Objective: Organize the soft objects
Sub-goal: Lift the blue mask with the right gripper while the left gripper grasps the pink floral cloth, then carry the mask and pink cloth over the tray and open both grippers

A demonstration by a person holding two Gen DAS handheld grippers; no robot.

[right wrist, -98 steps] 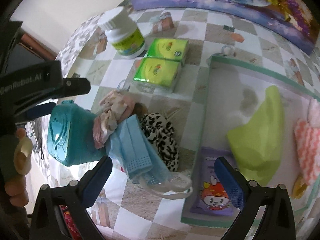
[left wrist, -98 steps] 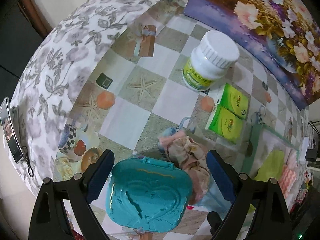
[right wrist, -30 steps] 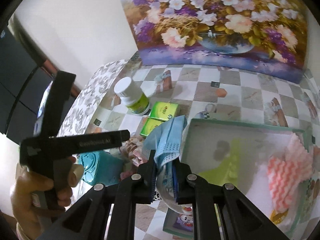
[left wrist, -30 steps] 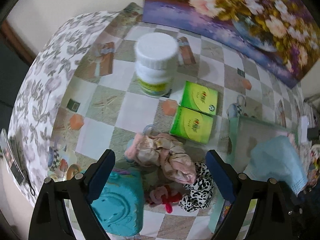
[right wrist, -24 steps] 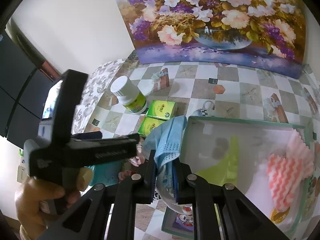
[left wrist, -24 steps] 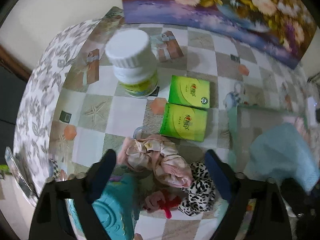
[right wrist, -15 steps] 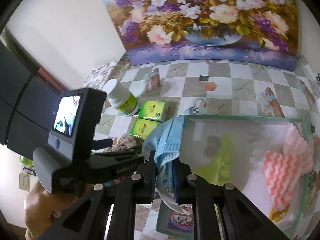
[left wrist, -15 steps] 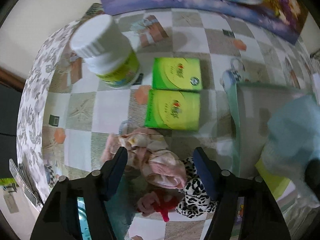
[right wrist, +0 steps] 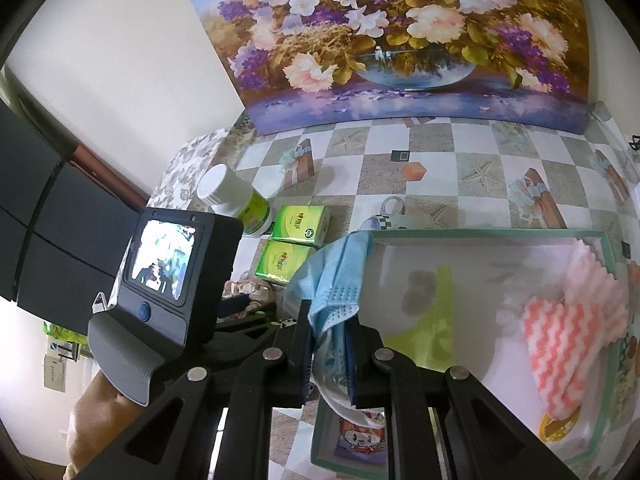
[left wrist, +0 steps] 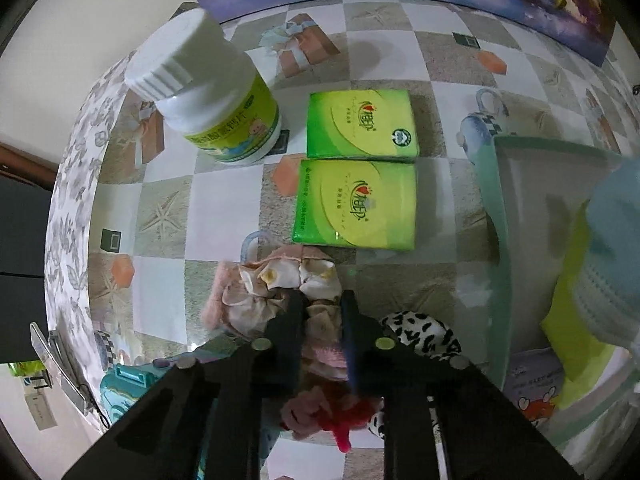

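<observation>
My left gripper (left wrist: pixel 322 300) is shut on a pink and cream fabric scrunchie (left wrist: pixel 276 284) that lies on the checked tablecloth. A leopard-print scrunchie (left wrist: pixel 420 332) and a red and pink one (left wrist: pixel 332 416) lie right beside it. My right gripper (right wrist: pixel 330 322) is shut on a light blue face mask (right wrist: pixel 336 276) and holds it above the left edge of the green-rimmed tray (right wrist: pixel 480 234). The mask also shows blurred at the right of the left wrist view (left wrist: pixel 608 248). In the tray lie a lime green cloth (right wrist: pixel 440 312) and a pink zigzag cloth (right wrist: pixel 572 332).
Two green tissue packs (left wrist: pixel 356 204) and a white bottle with a green label (left wrist: pixel 212 96) stand behind the scrunchies. A teal case (left wrist: pixel 124 392) lies at the lower left. A purple cartoon packet (left wrist: pixel 532 384) lies in the tray's near corner. A flower painting (right wrist: pixel 400 40) leans on the wall.
My left gripper has moved forward over the teal case and closed on the pink and cream scrunchie. My right gripper has kept the blue mask lifted above the tray's left edge.
</observation>
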